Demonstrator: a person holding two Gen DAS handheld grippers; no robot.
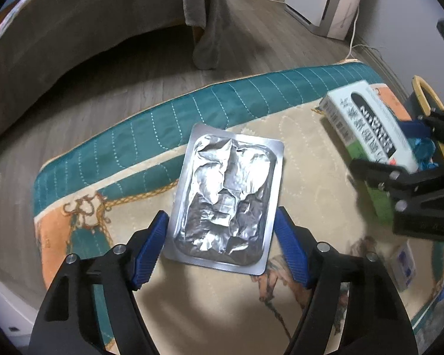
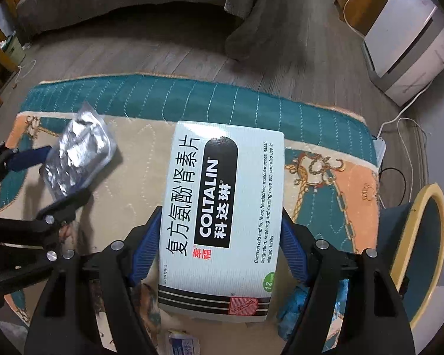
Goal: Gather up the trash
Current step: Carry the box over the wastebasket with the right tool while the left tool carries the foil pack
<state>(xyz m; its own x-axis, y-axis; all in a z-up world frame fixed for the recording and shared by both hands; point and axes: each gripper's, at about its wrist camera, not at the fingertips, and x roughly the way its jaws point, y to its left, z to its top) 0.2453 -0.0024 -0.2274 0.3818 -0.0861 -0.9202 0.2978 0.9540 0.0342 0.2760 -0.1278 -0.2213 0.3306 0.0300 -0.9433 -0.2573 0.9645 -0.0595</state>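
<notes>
Left wrist view: left tool clamped on silver foil blister pack, blue fingers pressed against both long edges at lower centre of frame. Pack crumpled across its foil face, held over patterned quilted mat with teal border. Right tool seen at right edge of frame, closed around white Coltalin medicine box. Small white-and-blue packet lay on mat at lower right. Grey wood floor across upper left, grey blanket hung down at top centre, white appliance at upper right.

Right wrist view: right tool gripped Coltalin medicine box at centre of frame, blue fingers against its two long sides, printed face up. Blister pack at middle left, pinched by left tool, well apart from box. Crumpled blue wrapper on mat just right of box, at lower right. Round bin with pale yellow rim at right edge, beside mat. Small packet partly visible at bottom centre. White appliance at upper right, with cable trailed across floor.
</notes>
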